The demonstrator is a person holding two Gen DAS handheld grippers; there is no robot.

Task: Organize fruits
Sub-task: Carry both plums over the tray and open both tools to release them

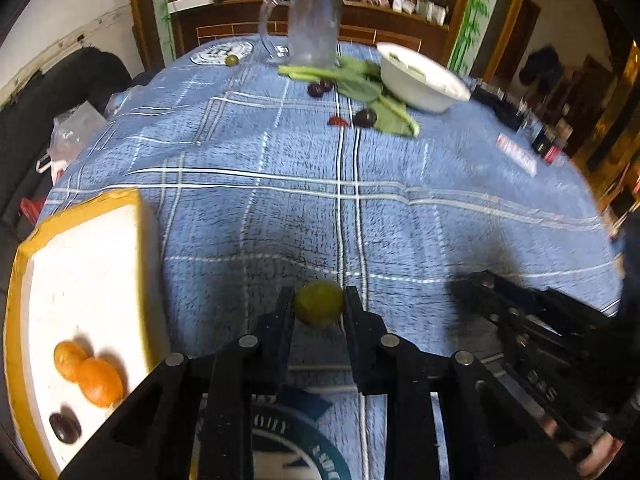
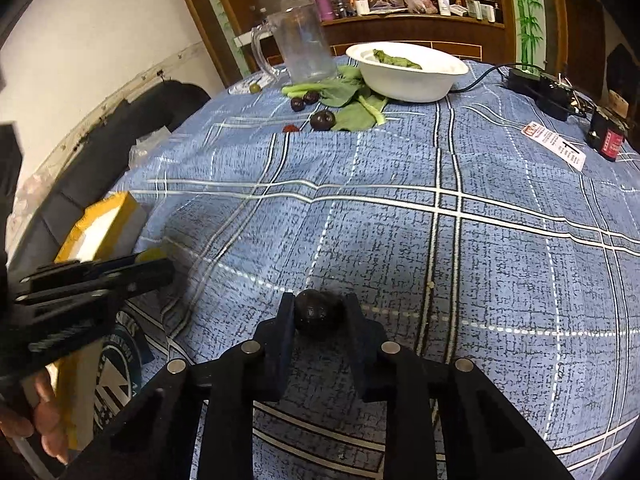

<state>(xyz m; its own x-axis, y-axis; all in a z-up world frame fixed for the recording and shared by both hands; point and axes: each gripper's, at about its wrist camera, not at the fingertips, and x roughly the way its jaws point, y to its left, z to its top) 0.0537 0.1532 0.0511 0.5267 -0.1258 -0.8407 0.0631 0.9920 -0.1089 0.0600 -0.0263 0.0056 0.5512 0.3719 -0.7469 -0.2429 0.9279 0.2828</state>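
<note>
My left gripper [image 1: 319,304] is shut on a green fruit [image 1: 319,303] above the blue checked tablecloth. My right gripper [image 2: 319,312] is shut on a dark plum [image 2: 318,313]. A white foam box with a yellow rim [image 1: 86,208] sits at the left and holds two oranges [image 1: 90,372] and a dark plum [image 1: 65,427]. More dark plums [image 2: 322,120] [image 2: 304,100], a small red fruit [image 2: 291,128] and a green fruit [image 2: 254,88] lie at the far side. The left gripper also shows in the right wrist view [image 2: 152,264], beside the box [image 2: 105,222].
A white bowl [image 2: 408,76] with greens, loose green leaves [image 2: 352,108] and a clear plastic jug [image 2: 300,48] stand at the far end. A black power adapter with cable [image 2: 536,84], a paper tag [image 2: 556,148] and a dark box [image 2: 608,136] lie at the right.
</note>
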